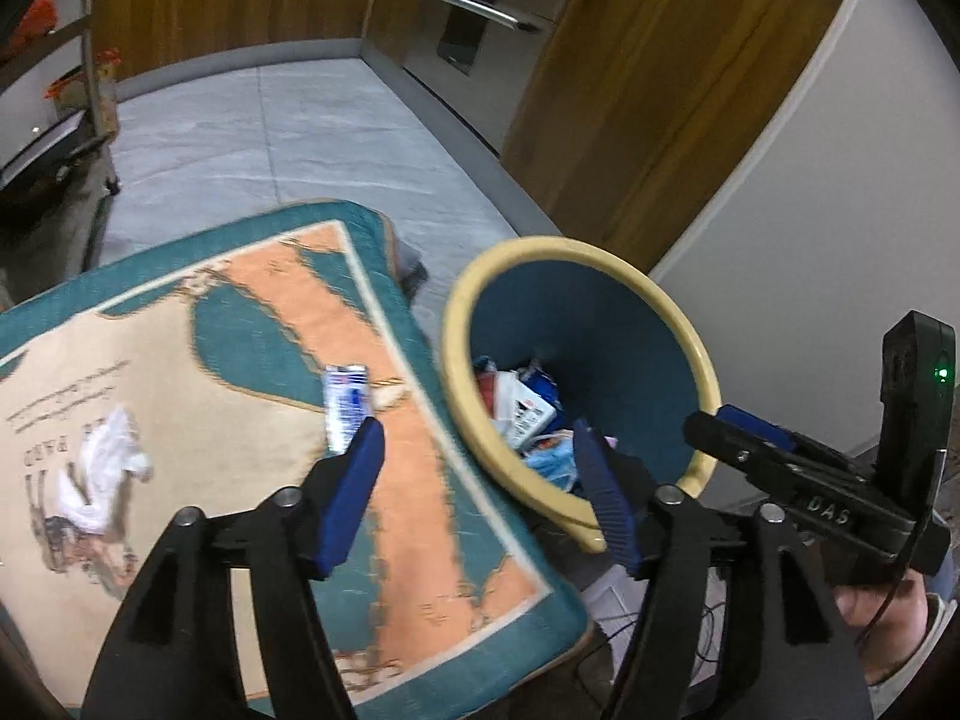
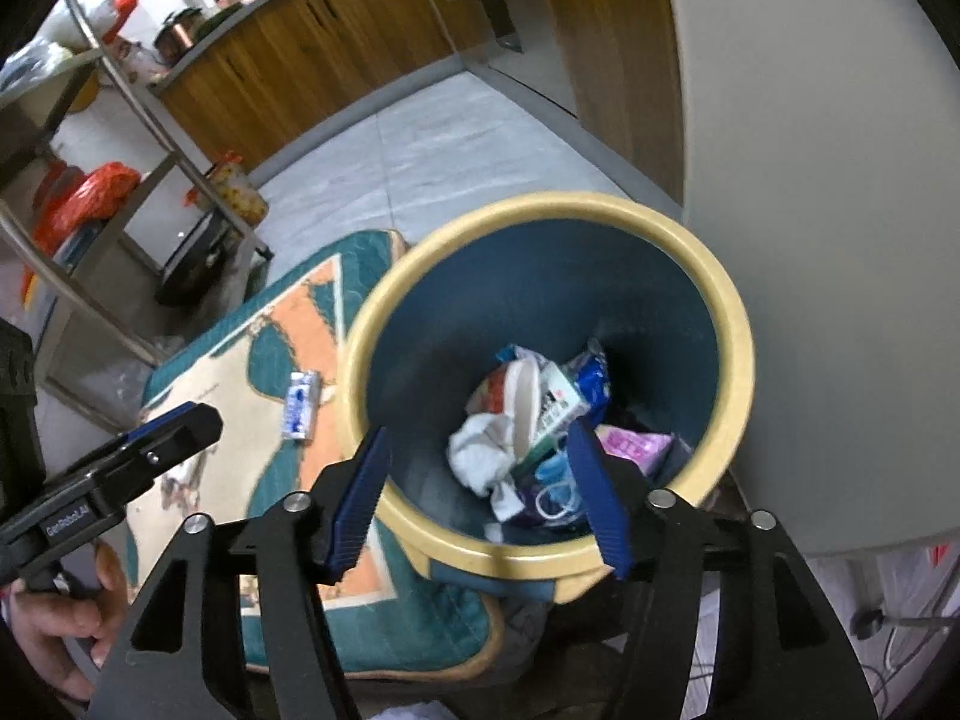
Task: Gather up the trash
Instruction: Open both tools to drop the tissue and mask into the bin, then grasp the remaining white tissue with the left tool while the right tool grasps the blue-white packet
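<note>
1. The trash bin [image 2: 729, 324], dark blue inside with a cream rim, stands on the floor against the right edge of a printed mat [image 1: 252, 324]; it holds a heap of wrappers, a white crumpled tissue [image 2: 480, 450], a pink packet [image 2: 636, 444] and a small carton [image 2: 555, 405].
2. A blue-and-white wrapper [image 1: 345, 408] lies on the mat near that right edge, just beside the bin.
3. A white crumpled paper [image 1: 111, 468] lies further in, toward the mat's left side.
4. The right gripper [image 2: 477, 498] hangs over the bin's near rim, jaws apart with nothing between them.
5. The left gripper [image 1: 483, 498] hovers over the mat's right edge and the bin rim, jaws spread and empty; its left finger [image 1: 354, 492] lies close to the wrapper.
6. Beyond the mat: grey tiled floor [image 1: 252, 120], wooden cabinets [image 1: 648, 90], and a metal rack [image 2: 90, 192].
</note>
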Available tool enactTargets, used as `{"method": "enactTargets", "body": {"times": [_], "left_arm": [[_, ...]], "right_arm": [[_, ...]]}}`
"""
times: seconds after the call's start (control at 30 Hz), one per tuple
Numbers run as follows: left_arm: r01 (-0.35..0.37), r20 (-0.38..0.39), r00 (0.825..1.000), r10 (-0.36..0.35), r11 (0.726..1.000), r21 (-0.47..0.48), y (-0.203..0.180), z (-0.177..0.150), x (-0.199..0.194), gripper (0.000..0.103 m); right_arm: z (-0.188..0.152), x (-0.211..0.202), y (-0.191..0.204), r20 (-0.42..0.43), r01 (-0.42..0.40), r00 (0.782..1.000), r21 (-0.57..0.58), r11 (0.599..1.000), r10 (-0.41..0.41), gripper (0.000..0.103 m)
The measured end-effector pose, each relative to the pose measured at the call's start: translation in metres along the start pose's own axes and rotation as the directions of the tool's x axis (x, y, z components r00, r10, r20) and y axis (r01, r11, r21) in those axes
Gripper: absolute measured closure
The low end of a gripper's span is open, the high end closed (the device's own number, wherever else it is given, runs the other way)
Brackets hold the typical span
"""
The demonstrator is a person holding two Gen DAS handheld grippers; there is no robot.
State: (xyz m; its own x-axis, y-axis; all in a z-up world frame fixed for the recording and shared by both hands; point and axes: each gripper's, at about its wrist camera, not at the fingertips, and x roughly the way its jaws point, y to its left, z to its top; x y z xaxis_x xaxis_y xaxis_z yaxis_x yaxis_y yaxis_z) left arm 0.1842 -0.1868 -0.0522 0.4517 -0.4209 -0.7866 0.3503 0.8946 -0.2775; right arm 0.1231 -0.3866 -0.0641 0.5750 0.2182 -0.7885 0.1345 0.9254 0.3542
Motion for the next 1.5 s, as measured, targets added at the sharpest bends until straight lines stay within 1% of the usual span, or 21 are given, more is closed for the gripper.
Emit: {"method": "enactTargets", "body": {"times": [0.17, 0.37, 0.73, 0.97, 1.13, 1.27, 1.5], "left_arm": [[-0.052, 0.029, 0.998, 0.053, 0.998, -0.036, 0.032, -0.001, -0.018, 0.033], [-0.101, 0.036, 0.994, 0.105, 0.990, -0.096, 0.070, -0.006, -0.032, 0.032], [-0.200, 0.010, 0.978, 0.206, 0.960, -0.197, 0.145, -0.026, -0.051, 0.032], [-0.268, -0.048, 0.963, 0.264, 0.927, -0.262, 0.192, -0.046, -0.053, 0.032], [-0.293, -0.075, 0.956, 0.284, 0.918, -0.267, 0.211, -0.053, -0.050, 0.032], [-0.296, -0.089, 0.955, 0.283, 0.918, -0.263, 0.215, -0.051, -0.042, 0.032], [-0.298, -0.135, 0.953, 0.272, 0.919, -0.256, 0.213, -0.046, -0.018, 0.032]], "right_arm": [[0.001, 0.003, 0.022, 0.004, -0.019, 1.000, -0.065, 0.998, 0.020, 0.037], [0.001, 0.008, 0.052, 0.000, -0.043, 0.999, -0.130, 0.991, 0.043, 0.037], [-0.003, 0.030, 0.107, -0.041, -0.086, 0.996, -0.227, 0.970, 0.079, 0.037], [-0.006, 0.055, 0.139, -0.083, -0.098, 0.993, -0.277, 0.956, 0.078, 0.037], [-0.007, 0.077, 0.153, -0.114, -0.095, 0.991, -0.293, 0.951, 0.064, 0.037], [-0.007, 0.093, 0.160, -0.133, -0.087, 0.990, -0.308, 0.947, 0.048, 0.037], [-0.008, 0.127, 0.173, -0.146, -0.021, 0.989, -0.361, 0.932, -0.034, 0.037]]}}
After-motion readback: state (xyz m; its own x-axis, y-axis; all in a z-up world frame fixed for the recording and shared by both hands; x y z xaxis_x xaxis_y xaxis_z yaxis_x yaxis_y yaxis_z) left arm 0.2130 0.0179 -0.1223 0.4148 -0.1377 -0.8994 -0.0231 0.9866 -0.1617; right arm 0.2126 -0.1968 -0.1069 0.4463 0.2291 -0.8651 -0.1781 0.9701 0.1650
